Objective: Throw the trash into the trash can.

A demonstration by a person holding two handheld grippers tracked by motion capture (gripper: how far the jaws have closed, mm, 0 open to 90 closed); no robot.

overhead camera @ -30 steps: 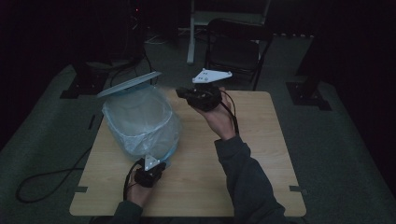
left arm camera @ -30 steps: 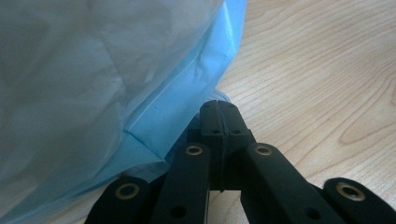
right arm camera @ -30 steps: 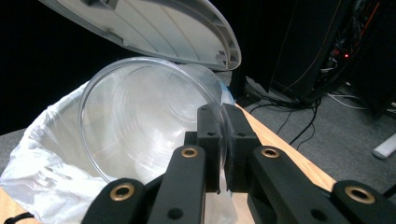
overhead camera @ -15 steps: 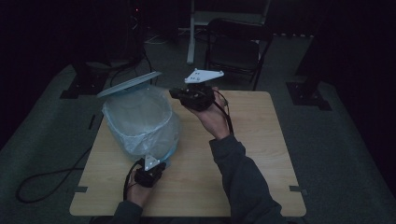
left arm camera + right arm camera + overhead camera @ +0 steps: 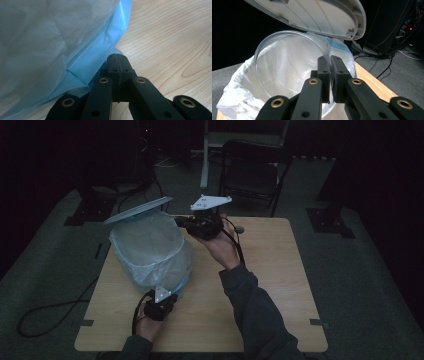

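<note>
The right claw (image 5: pixel 329 65) is clenched on the rim of a clear plastic cup (image 5: pixel 292 65), the thin wall pinched between its two black jaws. The cup lies tilted on its side, its open mouth facing the camera, held above the open top of a bin (image 5: pixel 150 251) lined with a pale blue bag (image 5: pixel 234 97). In the high view the right claw (image 5: pixel 187 224) sits at the bin's far right edge, held by the person's right hand (image 5: pixel 220 245), with a grey three-cornered plate (image 5: pixel 211 201) on top of it; the cup is too faint to make out there. The bin's white lid (image 5: pixel 312 15) stands tipped open above the cup, hinged at the bin's far side.

The left claw (image 5: pixel 117 60) has its jaws pressed shut together at the foot of the bin, just beside the blue bag (image 5: pixel 50 45) where the plastic bulges over the bench. Whether a fold of bag is caught between them cannot be told. In the high view the left claw (image 5: pixel 165 295) rests at the near side of the bin, held by the left hand (image 5: pixel 150 325).

The bin stands on the left part of the wooden bench (image 5: pixel 280 285). Beyond the bench, behind the bin, a dark chair (image 5: pixel 252 172) stands on the grey floor, and a black cable (image 5: pixel 45 312) loops on the floor to the bin's left.
</note>
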